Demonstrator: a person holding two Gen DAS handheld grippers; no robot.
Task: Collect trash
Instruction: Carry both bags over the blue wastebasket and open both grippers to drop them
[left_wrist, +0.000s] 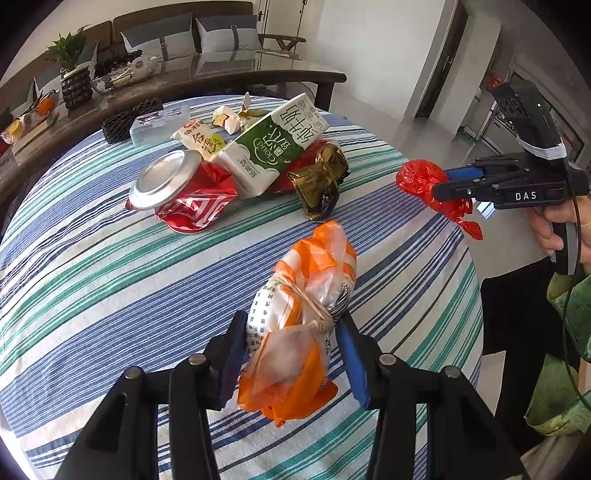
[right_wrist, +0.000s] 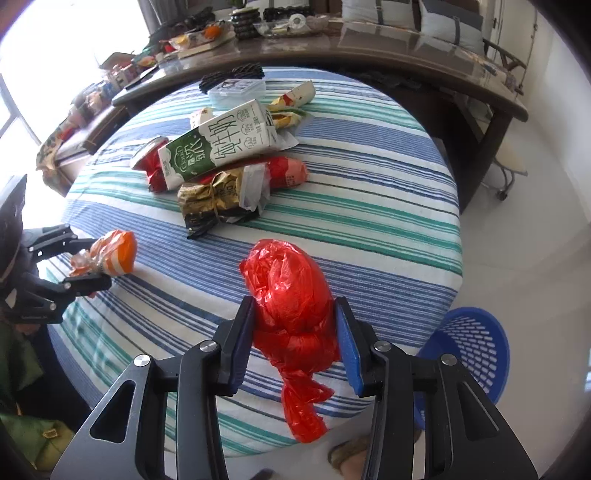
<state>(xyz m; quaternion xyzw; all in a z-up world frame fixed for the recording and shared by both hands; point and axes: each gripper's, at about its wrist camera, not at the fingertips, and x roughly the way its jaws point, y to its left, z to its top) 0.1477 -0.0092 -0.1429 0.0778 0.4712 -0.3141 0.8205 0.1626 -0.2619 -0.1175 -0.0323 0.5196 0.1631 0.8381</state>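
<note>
Currently the carrying step is in hand: both grippers are loaded, and each load appears lifted clear of the striped tablecloth. At lower centre of the left wrist view, the left gripper is clamped on a tied orange-and-white bag, its pads pressing the bundle from both sides. At lower centre of the right wrist view, the right gripper is clamped on a knotted red plastic bag, whose tail hangs below the pads. A blue mesh basket, at lower right of the right wrist view, stands on the floor beside the table; what shows of its inside looks empty, though most of it is cut off by the gripper. Judged from this, the next move calls for swinging each load over the table edge to above the basket rim, then parting the pads. Uncollected in the upper middle of both views are a green-and-white milk carton, a crushed red can, a gold wrapper and smaller scraps.
</note>
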